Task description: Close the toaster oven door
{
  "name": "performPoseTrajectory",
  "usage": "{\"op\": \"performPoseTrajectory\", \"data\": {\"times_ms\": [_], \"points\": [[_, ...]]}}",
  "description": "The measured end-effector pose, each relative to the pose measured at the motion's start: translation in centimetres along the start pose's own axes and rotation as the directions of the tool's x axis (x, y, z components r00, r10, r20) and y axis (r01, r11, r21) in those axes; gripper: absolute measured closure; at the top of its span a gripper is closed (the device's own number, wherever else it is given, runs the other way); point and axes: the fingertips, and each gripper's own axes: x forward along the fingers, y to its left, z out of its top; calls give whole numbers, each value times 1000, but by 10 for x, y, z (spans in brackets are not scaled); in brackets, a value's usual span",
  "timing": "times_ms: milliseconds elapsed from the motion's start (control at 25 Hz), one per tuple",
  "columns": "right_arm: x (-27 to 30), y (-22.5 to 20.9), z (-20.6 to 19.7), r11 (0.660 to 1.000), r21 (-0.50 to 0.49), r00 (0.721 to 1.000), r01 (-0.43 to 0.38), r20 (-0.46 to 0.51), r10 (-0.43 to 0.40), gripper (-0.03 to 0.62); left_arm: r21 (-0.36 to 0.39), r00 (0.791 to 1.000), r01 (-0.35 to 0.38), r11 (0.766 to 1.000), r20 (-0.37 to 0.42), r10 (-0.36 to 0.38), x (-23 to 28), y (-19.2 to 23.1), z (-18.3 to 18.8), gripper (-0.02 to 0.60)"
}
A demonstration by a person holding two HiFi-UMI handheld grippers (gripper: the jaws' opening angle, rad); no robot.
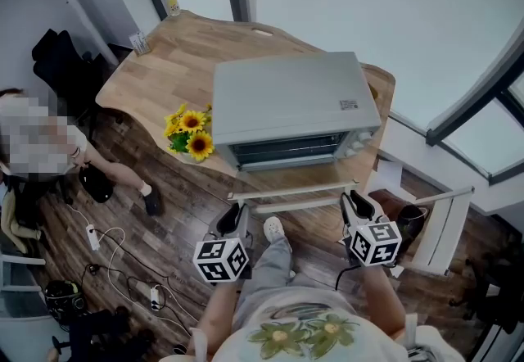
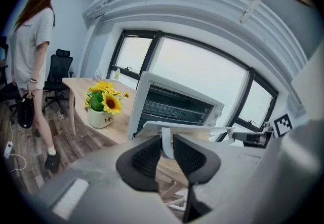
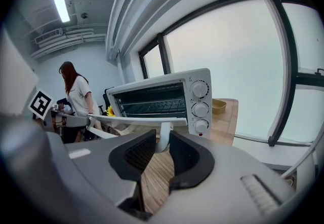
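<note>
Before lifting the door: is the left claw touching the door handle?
Touching. In the left gripper view, the left claw is closed on the white post of the door handle.

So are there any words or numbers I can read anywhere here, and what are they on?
"Lif" on the white flower pot; the end is too blurred to read.
Sticker on the toaster oven top: too small to read.
Oven knobs: markings too blurred.
Marker cubes: black-and-white squares, no words.
</note>
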Motion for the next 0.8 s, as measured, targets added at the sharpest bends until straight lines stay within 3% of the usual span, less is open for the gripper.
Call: {"op": "performPoseTrajectory", "data": {"times_ms": [800], "points": [[7, 0, 23, 999, 4, 999, -32, 29, 32, 505, -22, 999, -4, 1000, 42, 4, 6, 0, 23, 491]]}}
